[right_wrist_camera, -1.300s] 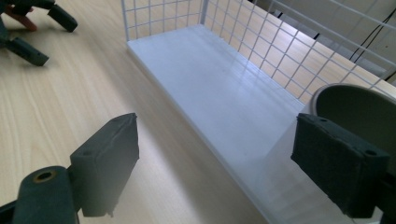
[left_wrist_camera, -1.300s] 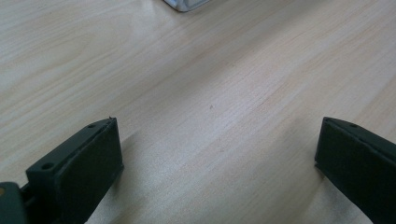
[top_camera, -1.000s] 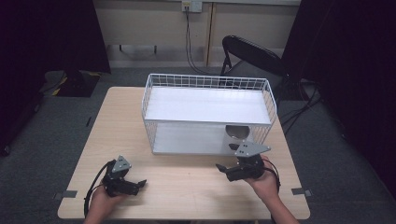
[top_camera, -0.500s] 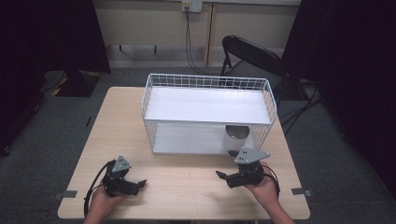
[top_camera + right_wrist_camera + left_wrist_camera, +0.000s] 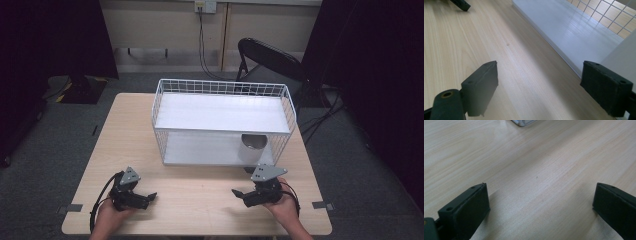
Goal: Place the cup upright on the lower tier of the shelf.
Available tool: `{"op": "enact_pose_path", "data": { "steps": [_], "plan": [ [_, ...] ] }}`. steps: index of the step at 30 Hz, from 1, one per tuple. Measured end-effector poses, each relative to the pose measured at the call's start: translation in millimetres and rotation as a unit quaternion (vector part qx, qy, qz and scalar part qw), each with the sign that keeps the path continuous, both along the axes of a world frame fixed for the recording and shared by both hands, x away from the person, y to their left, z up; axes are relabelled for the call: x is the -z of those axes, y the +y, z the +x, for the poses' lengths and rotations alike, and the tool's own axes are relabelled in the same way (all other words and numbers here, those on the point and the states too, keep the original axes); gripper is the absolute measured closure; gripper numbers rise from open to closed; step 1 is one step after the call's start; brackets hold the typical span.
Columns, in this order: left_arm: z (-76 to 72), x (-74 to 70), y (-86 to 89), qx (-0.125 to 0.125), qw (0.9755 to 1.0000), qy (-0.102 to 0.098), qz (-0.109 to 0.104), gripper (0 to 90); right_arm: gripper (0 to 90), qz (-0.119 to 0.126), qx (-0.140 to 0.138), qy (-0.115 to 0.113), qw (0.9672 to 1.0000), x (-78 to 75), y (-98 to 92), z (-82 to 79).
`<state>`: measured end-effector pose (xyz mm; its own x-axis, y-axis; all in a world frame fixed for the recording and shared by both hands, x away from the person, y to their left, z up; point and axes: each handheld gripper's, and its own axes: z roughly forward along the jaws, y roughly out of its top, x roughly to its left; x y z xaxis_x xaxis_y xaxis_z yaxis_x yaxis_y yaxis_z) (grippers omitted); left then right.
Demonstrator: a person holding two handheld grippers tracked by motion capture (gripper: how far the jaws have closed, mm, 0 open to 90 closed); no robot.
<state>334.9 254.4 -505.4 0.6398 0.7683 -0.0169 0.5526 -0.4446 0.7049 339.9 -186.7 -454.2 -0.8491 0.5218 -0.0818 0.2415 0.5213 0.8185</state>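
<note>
A white wire rack (image 5: 222, 114) with two shelves stands in the middle of the wooden table (image 5: 200, 185). A metal cup (image 5: 254, 146) sits on its lower shelf at the right end. My left gripper (image 5: 149, 198) rests near the front left edge, held by a hand, its jaws pointing right. In the left gripper view it (image 5: 540, 202) is open over bare wood. My right gripper (image 5: 241, 196) lies at the front right, jaws pointing left, just in front of the rack. In the right gripper view it (image 5: 541, 82) is open, with the white lower shelf (image 5: 574, 27) ahead to the right.
A black folding chair (image 5: 267, 57) stands behind the table at the right. Cables (image 5: 202, 40) hang from a wall socket at the back. Bare wood lies between the two grippers. A tip of the left gripper's jaw (image 5: 461, 4) shows at the top left of the right gripper view.
My right gripper has drawn back a little from the rack toward the front edge. The left gripper has stayed put.
</note>
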Motion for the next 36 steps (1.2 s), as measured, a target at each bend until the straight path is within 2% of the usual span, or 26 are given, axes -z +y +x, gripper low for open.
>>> {"op": "enact_pose_path", "data": {
  "steps": [13, 27, 36],
  "plan": [
    [0.0, 0.0, 0.0, 0.000, 1.0000, 0.000, 0.000, 0.0, 13.6, -0.006, -0.006, 0.012, 0.9999, 11.6, -6.8, -2.7],
    [0.0, 0.0, 0.0, 0.000, 1.0000, 0.000, 0.000, 0.0, 13.6, -0.005, -0.014, 0.024, 0.9996, 17.8, -21.7, -5.4],
    [0.0, 0.0, 0.0, 0.000, 1.0000, 0.000, 0.000, 0.0, 13.6, -0.005, -0.013, 0.024, 0.9996, 17.6, -34.0, -7.3]
  ]
}}
